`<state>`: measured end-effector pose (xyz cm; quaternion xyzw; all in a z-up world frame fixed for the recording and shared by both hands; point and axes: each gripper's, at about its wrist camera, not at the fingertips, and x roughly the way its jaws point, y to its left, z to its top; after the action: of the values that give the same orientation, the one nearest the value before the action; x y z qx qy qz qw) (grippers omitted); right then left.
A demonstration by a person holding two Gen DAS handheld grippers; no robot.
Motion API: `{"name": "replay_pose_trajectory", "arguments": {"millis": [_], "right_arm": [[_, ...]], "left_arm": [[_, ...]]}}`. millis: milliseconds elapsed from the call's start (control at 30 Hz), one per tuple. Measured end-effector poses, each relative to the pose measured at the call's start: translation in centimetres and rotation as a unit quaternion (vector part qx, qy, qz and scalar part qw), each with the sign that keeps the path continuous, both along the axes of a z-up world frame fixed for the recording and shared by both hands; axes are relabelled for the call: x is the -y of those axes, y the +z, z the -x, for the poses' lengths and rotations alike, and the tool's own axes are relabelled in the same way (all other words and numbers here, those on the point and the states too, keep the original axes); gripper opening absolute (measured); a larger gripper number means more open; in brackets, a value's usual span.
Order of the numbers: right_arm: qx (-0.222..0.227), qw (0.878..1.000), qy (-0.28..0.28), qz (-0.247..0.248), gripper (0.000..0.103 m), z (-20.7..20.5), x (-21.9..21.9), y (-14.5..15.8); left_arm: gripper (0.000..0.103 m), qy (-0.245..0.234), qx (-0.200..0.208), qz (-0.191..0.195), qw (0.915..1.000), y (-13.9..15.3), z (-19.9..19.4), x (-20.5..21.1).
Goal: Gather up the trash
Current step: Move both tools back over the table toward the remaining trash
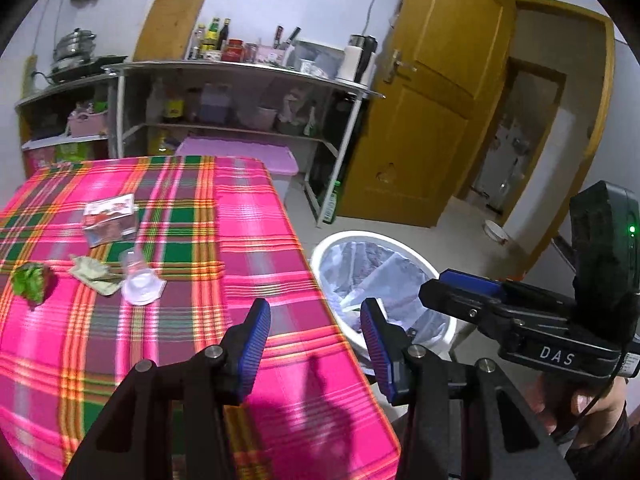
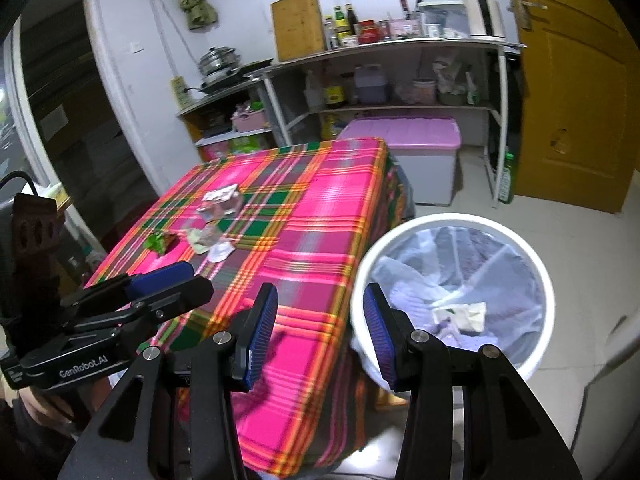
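Both jaws stand apart, empty; the clear plastic cup [image 1: 138,276] looks light, probably crushable: pinch its rim gently.

A plaid cloth [image 1: 248,240] covers the desk. Beyond it, a metal shelf [image 2: 384,46] carries bottles [image 2: 342,24], a cutting board [image 2: 298,26] and a kettle [image 2: 482,10]. A purple-lidded bin [image 2: 416,148] sits below. A yellow door [image 1: 432,92] stands open at right.

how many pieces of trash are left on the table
4: printed packet farthest back, clear plastic cup on its side, crumpled wrapper beside it, green leaf near the left edge.
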<state>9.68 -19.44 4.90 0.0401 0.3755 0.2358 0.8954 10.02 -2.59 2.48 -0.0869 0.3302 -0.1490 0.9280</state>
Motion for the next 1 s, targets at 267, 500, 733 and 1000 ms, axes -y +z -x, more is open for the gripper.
{"name": "replay_pose_trajectory", "arguments": {"millis": [267, 500, 733, 1000], "right_arm": [[-0.004, 1.0, 0.025, 0.0, 0.051, 0.0, -2.4, -0.2], [-0.01, 0.999, 0.042, 0.006, 0.051, -0.3, -4.1, -0.6], [-0.015, 0.998, 0.06, 0.008, 0.051, -0.8, -5.8, -0.9], [-0.022, 0.996, 0.084, 0.012, 0.051, -1.8, -8.5, -1.4]], "left_arm": [[0.047, 0.038, -0.005, 0.004, 0.9992, -0.6, 1.2, -3.1], [0.047, 0.069, -0.011, 0.006, 0.9975, -1.2, 2.0, -5.8], [0.047, 0.107, -0.019, 0.008, 0.994, -1.9, 2.4, -8.8], [0.047, 0.149, -0.023, 0.014, 0.9885, -2.3, 2.6, -12.1]]}}
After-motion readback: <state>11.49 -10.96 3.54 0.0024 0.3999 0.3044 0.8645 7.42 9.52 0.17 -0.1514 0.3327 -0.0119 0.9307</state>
